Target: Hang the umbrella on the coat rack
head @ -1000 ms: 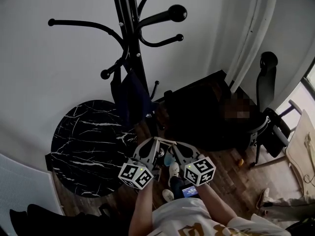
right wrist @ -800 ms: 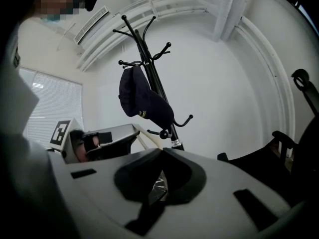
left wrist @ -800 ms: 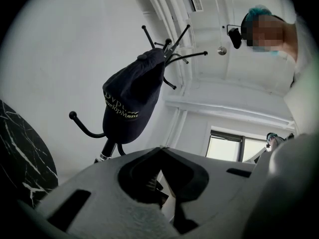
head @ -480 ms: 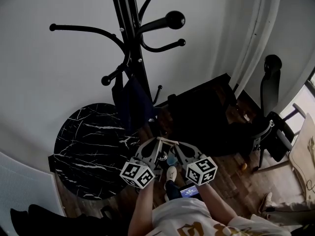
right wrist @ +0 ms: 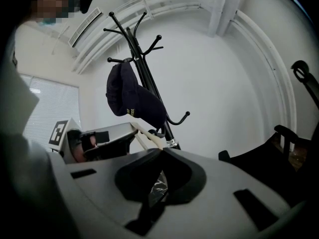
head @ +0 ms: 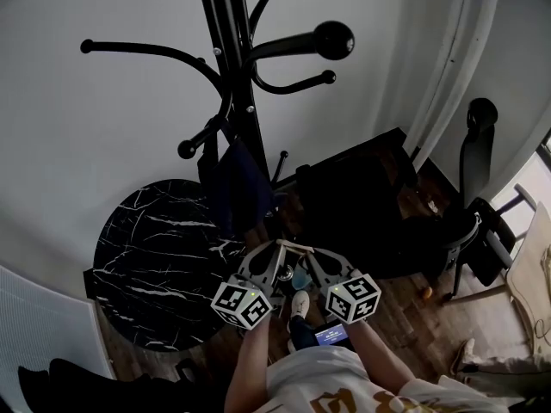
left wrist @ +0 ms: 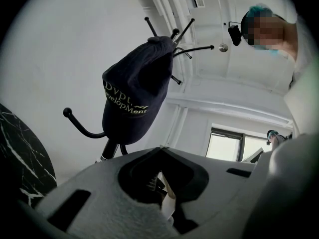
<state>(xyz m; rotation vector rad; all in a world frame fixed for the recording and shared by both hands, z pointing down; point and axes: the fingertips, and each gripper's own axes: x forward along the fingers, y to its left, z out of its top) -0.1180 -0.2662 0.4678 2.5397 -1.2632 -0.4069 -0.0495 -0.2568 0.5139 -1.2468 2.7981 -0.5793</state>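
A black coat rack stands against the white wall, with a dark navy cap hung on a low hook. No umbrella shows in any view. My left gripper and right gripper are held side by side below the cap, tips almost touching, both shut with nothing in them. The left gripper view looks up at the cap and the rack's hooks over its shut jaws. In the right gripper view the cap, the rack and the left gripper show beyond its jaws.
A round black marble table stands left of the rack's foot. Dark furniture and an office chair stand to the right, with a curtain behind them. The floor is wood. A person's feet are below the grippers.
Both grippers stay shut and close together in nearly the same spot. The head view has shifted a little, so the rack's knobbed hook looks larger and further right.
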